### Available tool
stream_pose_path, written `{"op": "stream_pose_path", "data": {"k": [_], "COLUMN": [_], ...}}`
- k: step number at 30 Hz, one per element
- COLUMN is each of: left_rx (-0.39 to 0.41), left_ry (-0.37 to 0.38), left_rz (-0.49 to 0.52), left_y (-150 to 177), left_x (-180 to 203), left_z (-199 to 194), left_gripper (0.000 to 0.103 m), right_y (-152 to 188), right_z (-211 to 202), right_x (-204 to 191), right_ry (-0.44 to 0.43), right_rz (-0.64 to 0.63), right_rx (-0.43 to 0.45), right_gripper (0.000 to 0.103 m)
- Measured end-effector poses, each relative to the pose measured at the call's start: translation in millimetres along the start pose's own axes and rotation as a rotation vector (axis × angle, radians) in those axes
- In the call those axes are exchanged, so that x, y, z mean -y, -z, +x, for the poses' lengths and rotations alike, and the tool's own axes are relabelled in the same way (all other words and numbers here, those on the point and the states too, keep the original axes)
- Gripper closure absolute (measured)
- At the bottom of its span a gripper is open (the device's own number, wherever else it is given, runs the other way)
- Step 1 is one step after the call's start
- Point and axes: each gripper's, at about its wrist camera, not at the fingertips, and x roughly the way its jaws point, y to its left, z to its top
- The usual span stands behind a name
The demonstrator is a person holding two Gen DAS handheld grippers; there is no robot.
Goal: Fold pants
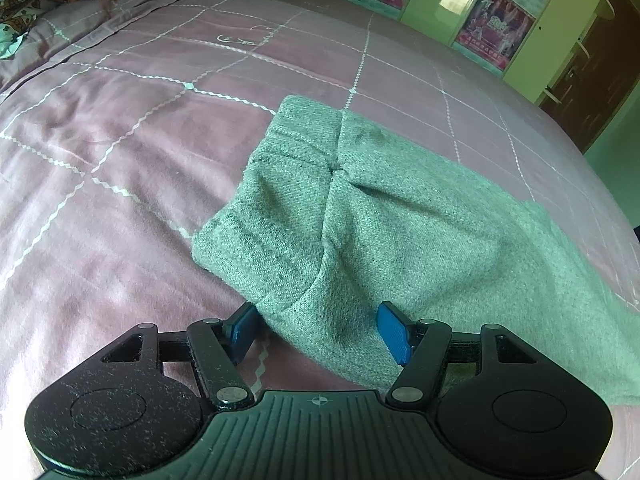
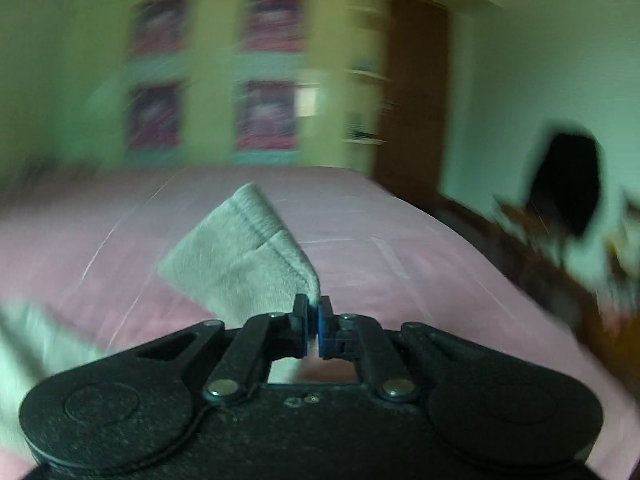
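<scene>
We find the grey pants (image 1: 380, 216) lying folded on the pink bedspread (image 1: 120, 128). The left gripper (image 1: 320, 332) stands with jaws wide, a fold of cloth between them, unpressed. The right gripper (image 2: 313, 320) is clamped on a ribbed hem corner, lifted off the bed; that view is blurred.

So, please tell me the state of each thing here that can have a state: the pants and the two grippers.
pants: partly folded, lying on the bed, one ribbed end lifted off it
left gripper: open, jaws on either side of the pants' near edge, pads not pressing
right gripper: shut on the pants, pinching the lifted end's corner
bedspread: spread out, lightly wrinkled
</scene>
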Motion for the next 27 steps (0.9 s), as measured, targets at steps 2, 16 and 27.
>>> {"op": "stream_pose_path", "data": {"k": [2, 16, 27], "left_rx": [-0.003, 0.049, 0.122], "left_ry": [0.001, 0.027, 0.053], "left_rz": [-0.002, -0.128, -0.274], "left_y": [-1, 0, 9], "left_x": [0, -7, -26], "left_z": [0, -5, -15], "left_gripper": [0.039, 0.039, 0.057], "right_y": [16, 112, 103], "right_z": [3, 51, 52], "right_x": [45, 129, 112], "right_ry": [0.033, -0.077, -0.104], "right_rz": [0.161, 0.644, 0.524], "right_rx": [-0.042, -0.288, -0.277], "right_gripper": [0.099, 0.086, 0.045]}}
